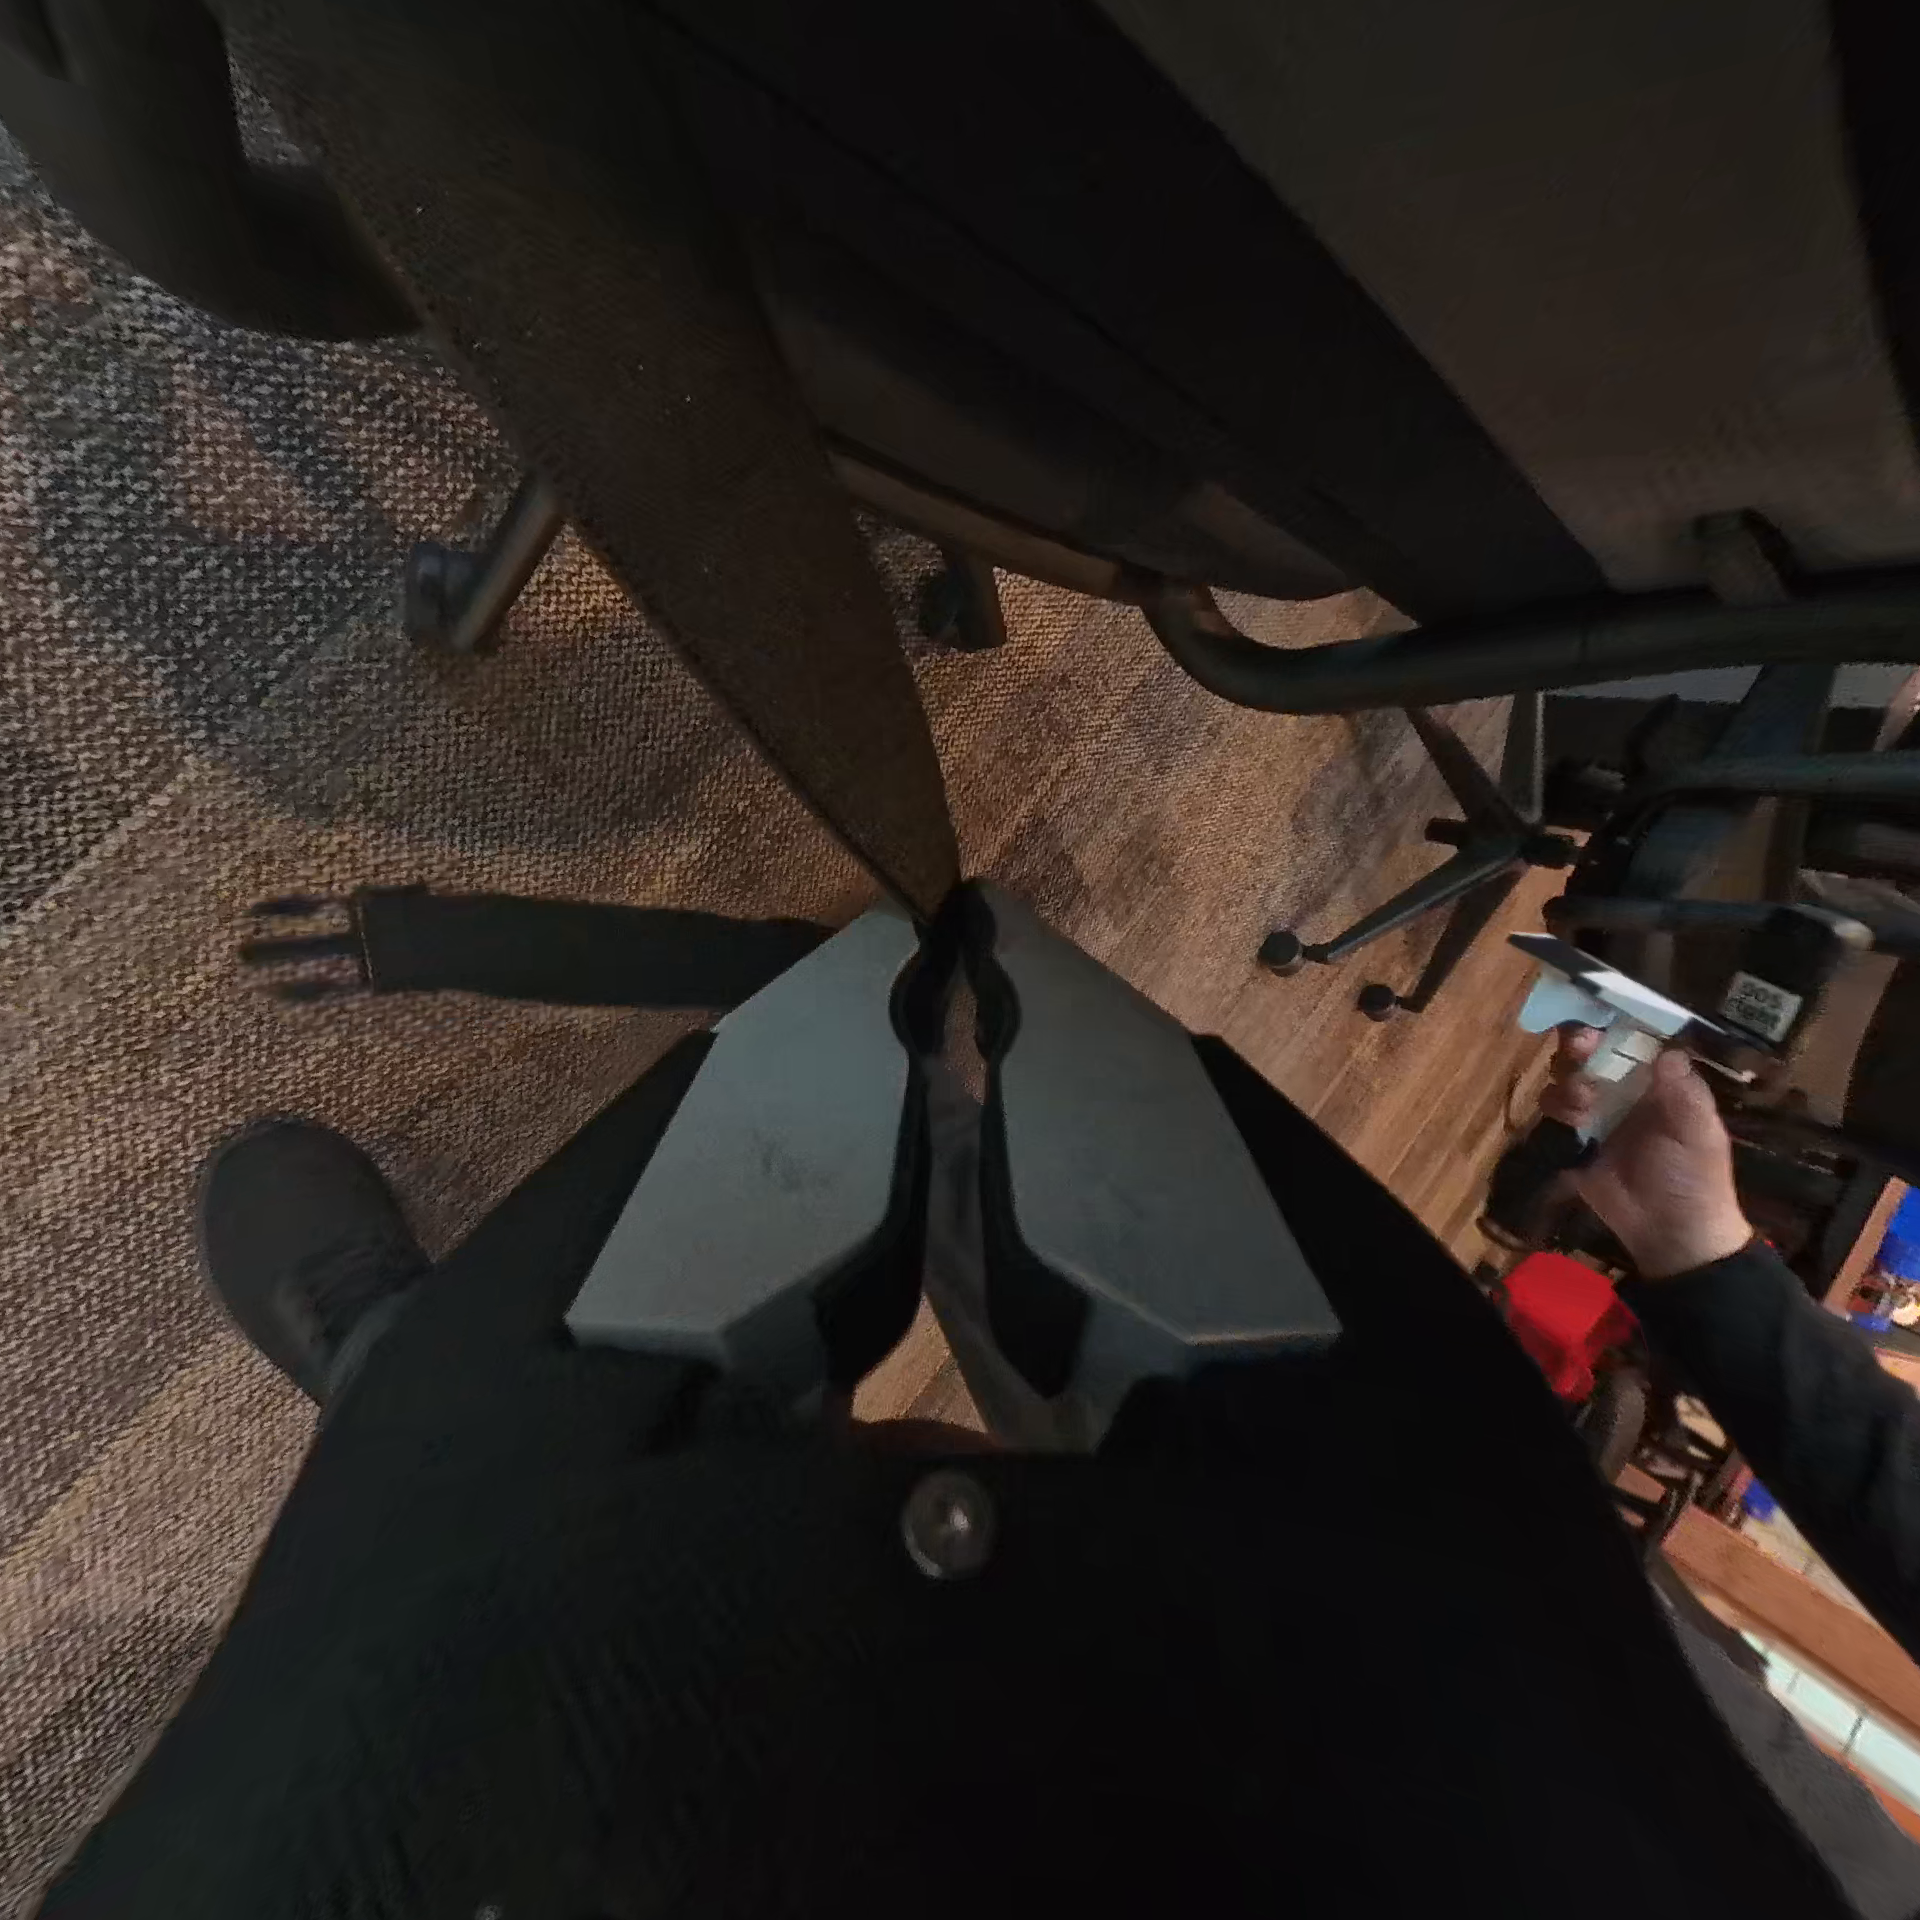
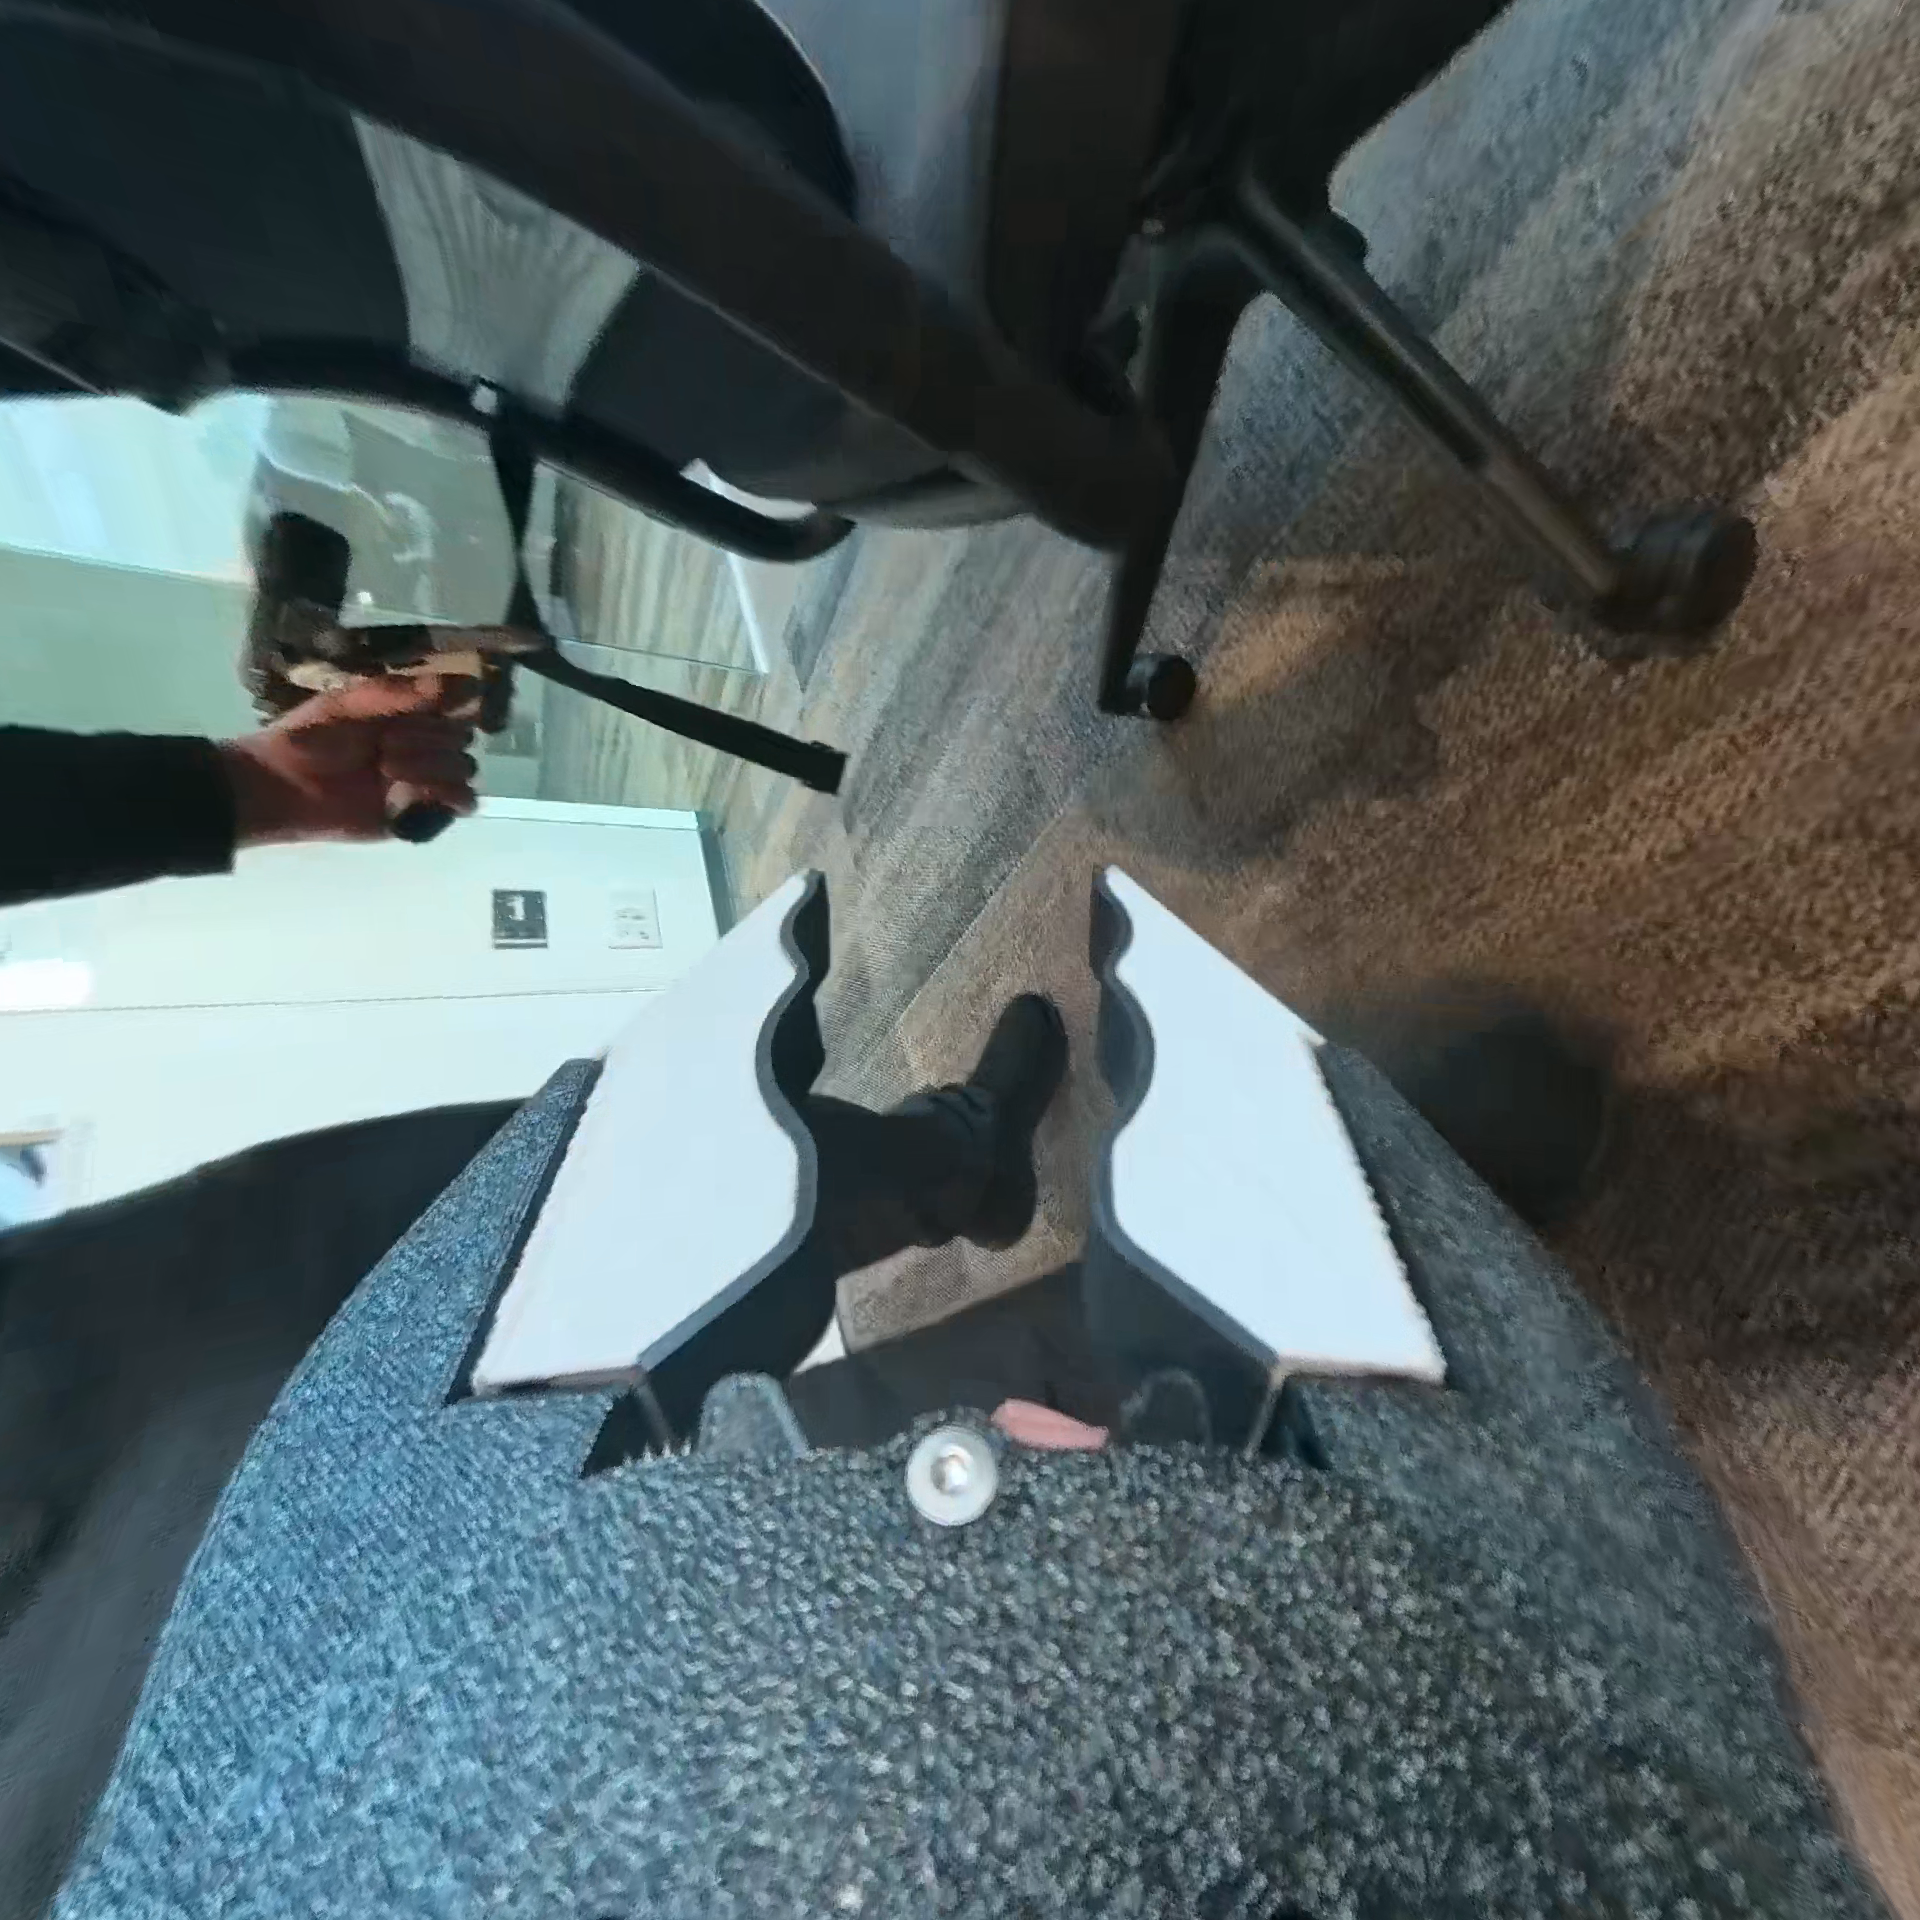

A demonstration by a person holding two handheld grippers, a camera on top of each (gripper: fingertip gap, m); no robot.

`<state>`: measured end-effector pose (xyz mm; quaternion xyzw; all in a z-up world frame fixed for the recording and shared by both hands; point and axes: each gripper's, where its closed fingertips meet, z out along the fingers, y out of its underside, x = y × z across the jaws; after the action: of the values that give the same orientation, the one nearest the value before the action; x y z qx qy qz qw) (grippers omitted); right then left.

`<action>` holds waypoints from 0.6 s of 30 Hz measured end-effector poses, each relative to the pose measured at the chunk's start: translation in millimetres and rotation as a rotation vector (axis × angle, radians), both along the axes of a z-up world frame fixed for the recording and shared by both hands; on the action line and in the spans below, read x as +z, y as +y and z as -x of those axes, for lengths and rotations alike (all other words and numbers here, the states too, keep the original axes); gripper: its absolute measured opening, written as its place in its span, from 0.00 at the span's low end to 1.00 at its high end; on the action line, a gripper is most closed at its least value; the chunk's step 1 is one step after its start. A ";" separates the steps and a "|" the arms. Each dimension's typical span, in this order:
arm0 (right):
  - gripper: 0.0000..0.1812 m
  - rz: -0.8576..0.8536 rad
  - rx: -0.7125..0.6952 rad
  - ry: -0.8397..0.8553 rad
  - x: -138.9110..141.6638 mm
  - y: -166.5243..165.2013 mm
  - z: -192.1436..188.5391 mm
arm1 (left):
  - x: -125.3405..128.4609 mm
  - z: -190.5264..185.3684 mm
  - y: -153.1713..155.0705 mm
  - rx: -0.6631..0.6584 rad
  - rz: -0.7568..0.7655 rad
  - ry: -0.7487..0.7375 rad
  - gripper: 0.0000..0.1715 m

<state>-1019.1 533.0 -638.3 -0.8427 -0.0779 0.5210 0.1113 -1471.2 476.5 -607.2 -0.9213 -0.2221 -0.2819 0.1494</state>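
Note:
My left gripper (image 1: pixel 948 920) is shut on a dark woven strap (image 1: pixel 727 582) that runs up and left to a large dark object (image 1: pixel 1143 260) overhead. A second black strap (image 1: pixel 540 951) with a buckle end lies out to the left from the fingertips. My right gripper (image 2: pixel 958 883) is open and empty, held above the carpet, with a person's leg and black shoe (image 2: pixel 1013 1101) showing between its fingers. The right gripper also shows in the left wrist view (image 1: pixel 1600 997), held by a hand (image 1: pixel 1662 1174). In the right wrist view a hand (image 2: pixel 353 758) holds the left gripper (image 2: pixel 416 655), with a black strap (image 2: pixel 707 727) hanging from it.
Brown and grey carpet (image 1: pixel 260 623) covers the floor. Chair legs with casters stand close by (image 2: pixel 1673 561) (image 1: pixel 1283 948). A black shoe (image 1: pixel 301 1236) is at lower left. A red object (image 1: pixel 1558 1320) sits at the right. A white wall (image 2: pixel 312 1039) is to the left. The left gripper's tips are roughly 45 cm from the right gripper's.

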 end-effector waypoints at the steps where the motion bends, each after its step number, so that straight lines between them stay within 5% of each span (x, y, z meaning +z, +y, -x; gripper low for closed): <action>1: 0.27 -0.011 0.006 0.029 7.2 10.4 6.8 | 0.0 -1.6 3.1 0.013 -0.005 -0.008 0.00; 6: 0.24 -0.245 0.154 0.018 61.5 76.1 49.1 | -4.4 2.7 7.2 0.055 0.022 -0.009 0.00; 13: 0.23 -0.768 0.440 -0.132 189.3 163.9 143.9 | -14.3 -1.1 14.5 0.078 0.013 -0.068 0.00; 18: 0.27 -0.899 0.735 -0.240 183.4 176.1 221.0 | -17.6 -5.5 20.3 0.082 -0.038 -0.148 0.00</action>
<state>-1240.1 709.0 -455.0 -0.6836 -0.5899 0.3422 0.2601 -1465.7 496.8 -624.8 -0.8851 -0.2646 -0.3470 0.1617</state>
